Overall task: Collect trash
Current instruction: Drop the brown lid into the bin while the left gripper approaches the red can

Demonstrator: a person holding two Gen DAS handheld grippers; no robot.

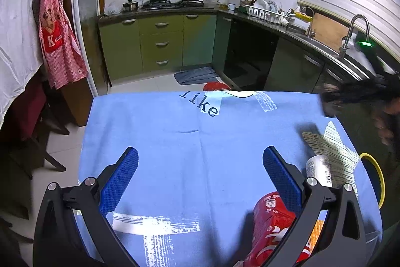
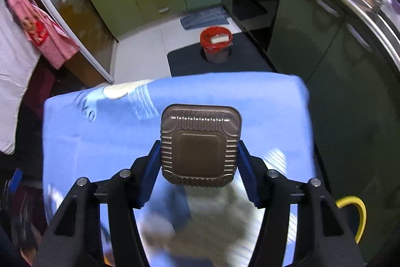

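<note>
My right gripper point(image 2: 200, 149) is shut on a brown ribbed plastic container point(image 2: 200, 144) and holds it above the blue tablecloth point(image 2: 100, 142). A red-lined trash bin point(image 2: 216, 41) with a white piece inside stands on the floor beyond the table's far edge. My left gripper point(image 1: 200, 162) is open and empty over the blue tablecloth point(image 1: 187, 142). A red drink carton point(image 1: 270, 224) lies by its right finger. A small white bottle point(image 1: 320, 169) lies on a striped cloth point(image 1: 335, 149) at the right. The right gripper shows as a dark blur point(image 1: 362, 94) at the far right.
Green kitchen cabinets point(image 1: 162, 41) and a counter with a sink point(image 1: 350, 54) run behind and to the right. A blue floor mat point(image 1: 196, 75) lies on the floor. A red apron point(image 1: 57, 36) hangs at left. A yellow-rimmed container point(image 2: 355, 214) sits off the table's right edge.
</note>
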